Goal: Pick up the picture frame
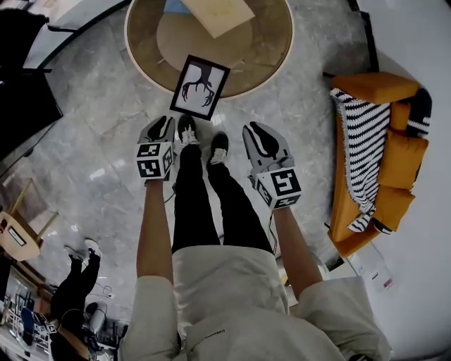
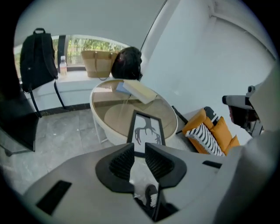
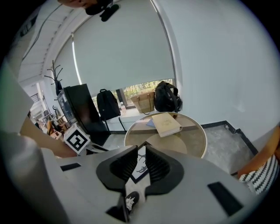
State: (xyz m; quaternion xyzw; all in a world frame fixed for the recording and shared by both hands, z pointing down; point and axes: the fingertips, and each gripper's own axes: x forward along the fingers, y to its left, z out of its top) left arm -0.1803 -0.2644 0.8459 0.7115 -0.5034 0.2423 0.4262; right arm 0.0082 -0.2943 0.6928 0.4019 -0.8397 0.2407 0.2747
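Holding the left tongs and the right tongs out ahead of us, we are keeping each pair a narrow slit apart, pinching nothing.

From the head view, we are looking down on a second person at the lower left. We are standing on the grey marble floor, with our shoes just short of the picture frame. It is leaning tilted against the side of the round desk, with its lower edge on the floor. A beige book is lying on the glass desktop.

The left gripper view is showing what the head view is not. A black backpack is standing upright at the left, and a woven bag and a dark bag are sitting on the ledge under a window, beyond the desk. It is also catching the frame's antler print just past the tips of the left tongs.

The right gripper view is adding a coat stand and a lowered roller blind, and is letting only a sliver of the frame through the slit of the right tongs.

Only the head view is taking in the whole orange sofa with its striped throw, at the right.
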